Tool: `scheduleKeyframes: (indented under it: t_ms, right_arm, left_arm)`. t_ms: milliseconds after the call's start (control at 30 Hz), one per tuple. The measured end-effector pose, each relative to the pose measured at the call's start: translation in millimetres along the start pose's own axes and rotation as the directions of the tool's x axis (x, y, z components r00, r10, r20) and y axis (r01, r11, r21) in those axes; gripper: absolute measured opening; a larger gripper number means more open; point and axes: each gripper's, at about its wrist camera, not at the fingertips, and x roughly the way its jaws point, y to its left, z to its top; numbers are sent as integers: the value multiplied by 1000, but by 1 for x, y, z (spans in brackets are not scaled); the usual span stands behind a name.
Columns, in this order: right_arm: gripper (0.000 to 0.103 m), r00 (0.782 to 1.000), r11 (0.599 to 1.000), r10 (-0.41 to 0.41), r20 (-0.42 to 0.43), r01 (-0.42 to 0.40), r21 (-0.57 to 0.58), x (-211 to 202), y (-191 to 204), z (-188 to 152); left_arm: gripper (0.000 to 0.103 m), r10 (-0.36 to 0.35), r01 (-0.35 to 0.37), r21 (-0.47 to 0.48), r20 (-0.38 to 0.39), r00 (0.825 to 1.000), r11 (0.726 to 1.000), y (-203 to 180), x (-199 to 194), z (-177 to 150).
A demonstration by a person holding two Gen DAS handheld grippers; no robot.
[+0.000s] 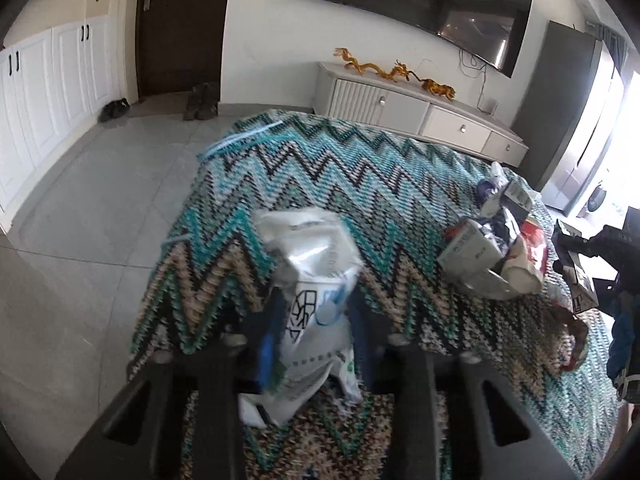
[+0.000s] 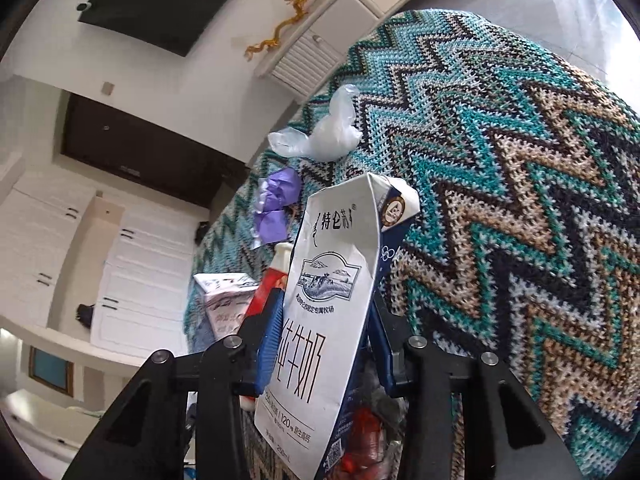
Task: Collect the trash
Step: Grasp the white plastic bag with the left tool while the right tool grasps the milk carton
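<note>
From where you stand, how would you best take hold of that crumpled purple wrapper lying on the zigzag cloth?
Grip the purple wrapper across its bunched upper half, coming down from above with the jaws spanning its narrow width. It lies flat and crumpled on the zigzag cloth, so raised folds probably give the pads something to pinch; the milk carton crowds its near side.

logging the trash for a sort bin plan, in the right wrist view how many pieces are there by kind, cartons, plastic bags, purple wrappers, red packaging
Cartons: 2, the milk carton between the right gripper pads and a crushed carton
Clear plastic bags: 1
Purple wrappers: 1
Red packaging: at least 2, a red-and-white pack and a red wrapper, both partly hidden
Total: at least 6
</note>
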Motion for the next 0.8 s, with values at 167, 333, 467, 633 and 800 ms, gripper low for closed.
scheduleKeyframes:
  t_ms: [167, 333, 467, 633, 800]
  right_arm:
    - [40, 997, 997, 74, 7, -74, -36, -26, -3, -2]
    - [40, 985, 975, 170, 8, -167, -145, -64, 11, -10]
    - [40, 971, 957, 237, 1, -234, -172, -92, 21, -17]
    - [40, 953, 938, 304, 17, -296, -182, -131, 24, -18]
    - [40, 943, 931, 323, 74, -303, -203, -173, 15, -8]
  left_arm:
    - [17, -36, 36, -4, 12, 999, 999, -9, -15, -2]
    - [17, -61, 59, 29, 42, 997, 998, -30, -42, -1]
    - [17, -92, 88, 59, 70, 993, 994, -52, -67, 3]
    - [17, -137, 125, 112, 110, 984, 986, -86, -102, 10]
    - [17, -184, 160, 184, 119, 976, 970, -134, -124, 16]
